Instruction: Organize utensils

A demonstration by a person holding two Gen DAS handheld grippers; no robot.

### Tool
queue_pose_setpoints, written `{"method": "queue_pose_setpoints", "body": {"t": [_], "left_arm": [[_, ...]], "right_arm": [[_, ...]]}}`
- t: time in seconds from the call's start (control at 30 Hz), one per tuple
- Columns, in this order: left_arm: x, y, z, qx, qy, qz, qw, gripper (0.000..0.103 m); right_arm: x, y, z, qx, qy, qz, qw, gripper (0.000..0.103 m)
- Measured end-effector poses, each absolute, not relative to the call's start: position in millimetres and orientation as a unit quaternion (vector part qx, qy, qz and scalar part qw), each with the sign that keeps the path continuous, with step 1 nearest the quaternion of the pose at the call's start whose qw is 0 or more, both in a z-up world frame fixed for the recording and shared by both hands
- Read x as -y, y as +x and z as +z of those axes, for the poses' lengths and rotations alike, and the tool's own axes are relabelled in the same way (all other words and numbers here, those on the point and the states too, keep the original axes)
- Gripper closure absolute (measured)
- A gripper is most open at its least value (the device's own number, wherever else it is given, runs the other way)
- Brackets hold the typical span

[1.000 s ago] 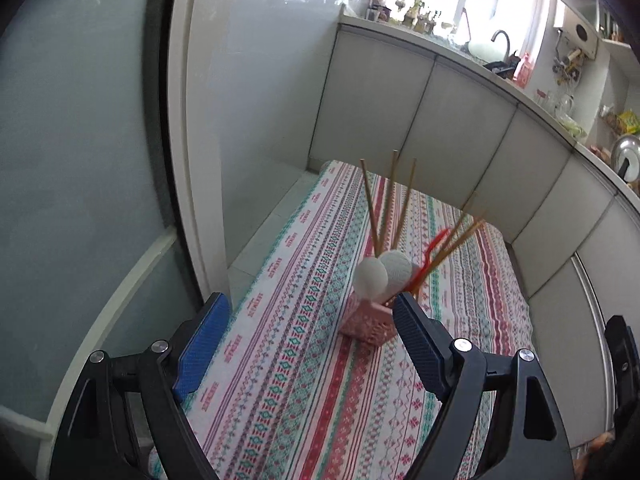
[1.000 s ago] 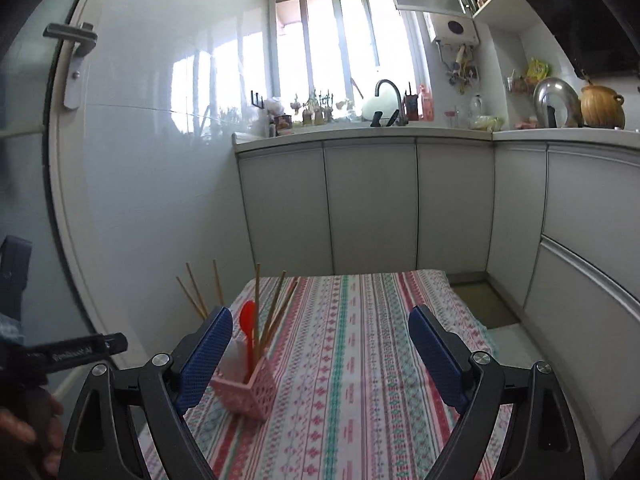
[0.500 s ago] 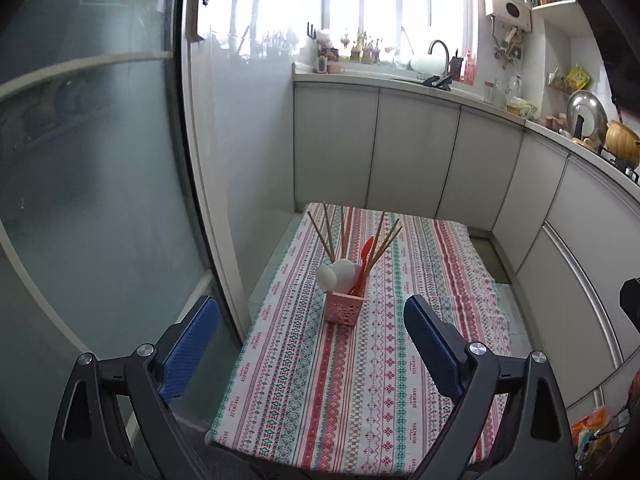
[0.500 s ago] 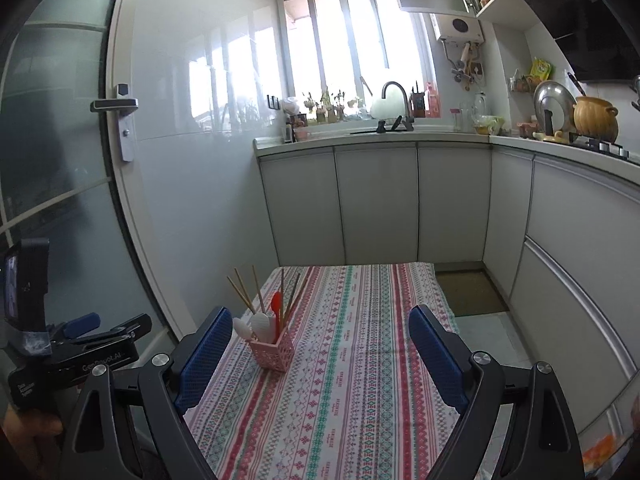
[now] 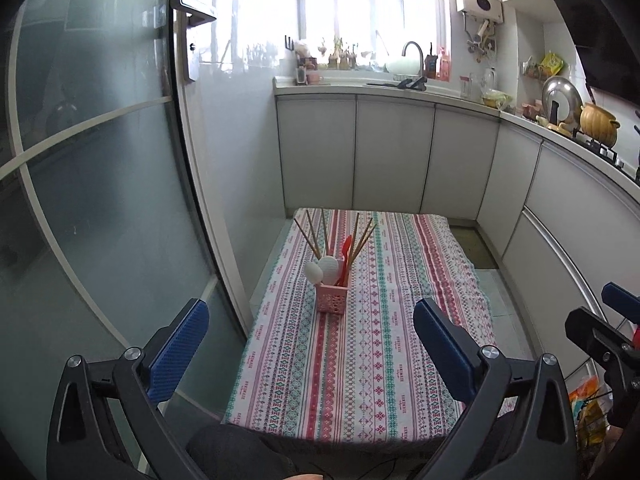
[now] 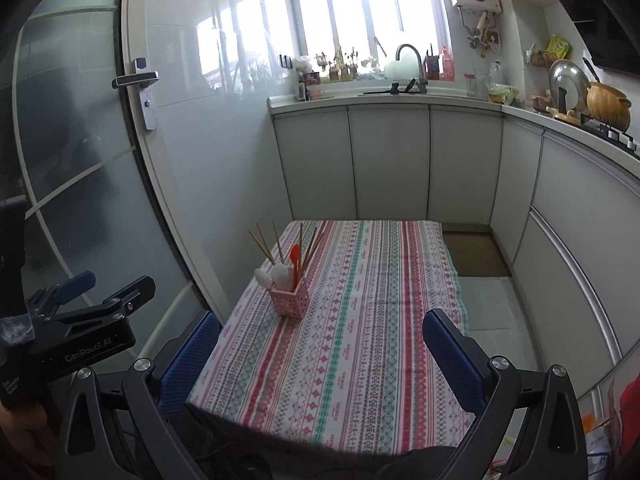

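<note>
A small kitchen; on the striped tablecloth [image 5: 360, 360] a pink holder [image 5: 332, 298], mid-frame, has chopsticks [image 5: 316, 232] and spoons [image 5: 324, 268]. Left gripper [image 5: 308, 344] and right gripper [image 6: 320, 356] are opening, empty. Sorting looks finished; nothing seems left to grasp.

One pink perforated plastic holder [image 5: 333, 298] carries six wooden chopsticks [image 5: 325, 230], two white spoons [image 5: 329, 268] and one red spoon [image 5: 346, 249].
</note>
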State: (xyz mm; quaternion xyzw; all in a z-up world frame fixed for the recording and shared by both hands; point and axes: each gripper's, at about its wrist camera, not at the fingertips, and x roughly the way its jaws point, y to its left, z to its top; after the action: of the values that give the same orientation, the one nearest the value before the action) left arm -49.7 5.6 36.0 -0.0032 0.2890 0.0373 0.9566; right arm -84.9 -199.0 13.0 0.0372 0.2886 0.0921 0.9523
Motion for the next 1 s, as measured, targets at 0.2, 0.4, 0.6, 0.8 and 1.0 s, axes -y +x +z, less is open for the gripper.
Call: {"method": "queue_pose_setpoints", "body": {"t": [0.2, 0.4, 0.6, 0.8, 1.0], "left_arm": [[-5, -59, 37, -0.293, -0.012, 0.026, 0.956, 0.0], [-2, -53, 31, -0.303, -0.01, 0.02, 0.953, 0.0], [-8, -46, 25, -0.309, -0.014, 0.021, 0.951, 0.0], [-11, -42, 23, -0.31, -0.018, 0.022, 0.95, 0.0], [-10, -40, 24, -0.308, -0.014, 0.02, 0.951, 0.0]], "right_arm": [[195, -91, 20, -0.296, 0.023, 0.08, 0.952, 0.0], [190, -86, 15, -0.308, 0.028, 0.079, 0.948, 0.0], [186, -80, 9, -0.318, 0.025, 0.076, 0.945, 0.0], [182, -75, 4, -0.325, 0.026, 0.077, 0.942, 0.0], [178, -74, 6, -0.322, 0.021, 0.077, 0.944, 0.0]]}}
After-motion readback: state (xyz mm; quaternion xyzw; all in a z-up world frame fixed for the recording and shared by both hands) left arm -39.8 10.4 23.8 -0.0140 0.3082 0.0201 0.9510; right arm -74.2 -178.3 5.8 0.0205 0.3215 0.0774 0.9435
